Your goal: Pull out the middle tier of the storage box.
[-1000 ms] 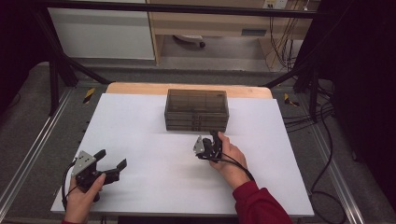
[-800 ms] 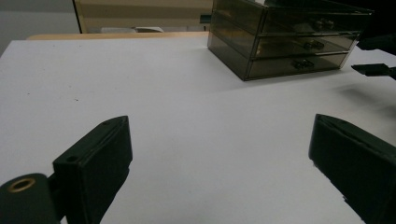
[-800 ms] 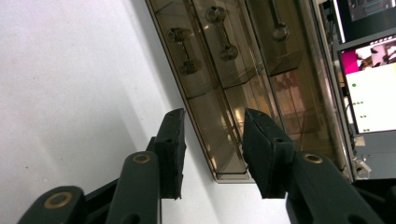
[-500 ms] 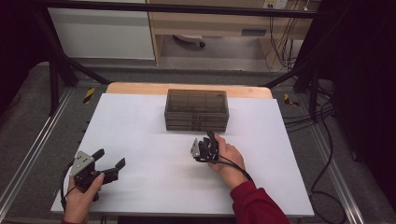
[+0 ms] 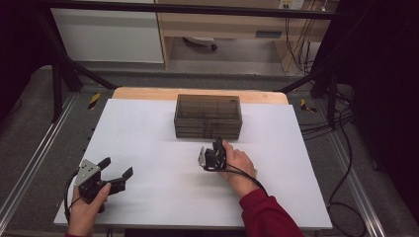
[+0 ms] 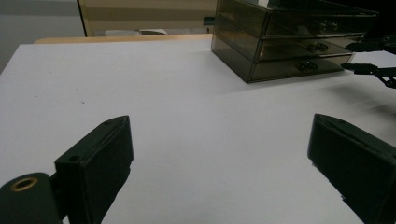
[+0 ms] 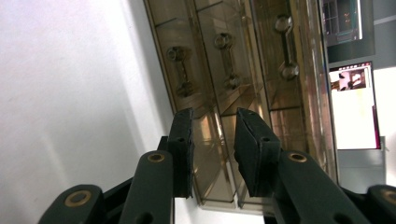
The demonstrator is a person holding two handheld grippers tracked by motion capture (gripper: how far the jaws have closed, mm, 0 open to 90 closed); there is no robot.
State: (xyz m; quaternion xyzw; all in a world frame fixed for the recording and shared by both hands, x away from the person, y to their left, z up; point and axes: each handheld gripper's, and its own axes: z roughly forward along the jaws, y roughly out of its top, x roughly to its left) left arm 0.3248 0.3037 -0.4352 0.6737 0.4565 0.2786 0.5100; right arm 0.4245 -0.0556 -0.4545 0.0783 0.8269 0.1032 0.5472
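So far nothing is opened: the smoky drawer cabinet (image 5: 208, 116) sits at the far middle of the white table (image 5: 148, 143), and all three drawers look flush and shut, as far as I can see. I judge I'm in the approach to a drawer handle, so the grasp and the pull are both left.

My right gripper (image 5: 217, 146) hovers just in front of the cabinet's lower right front, turned on its side. Its jaws have just been closing; they stand narrowly apart with nothing between them, aimed at the bottom drawer's handle (image 7: 181, 70) but short of it.

My left gripper (image 5: 114, 172) rests well away from the cabinet, near the table's front left corner, jaws spread wide and empty over bare tabletop.
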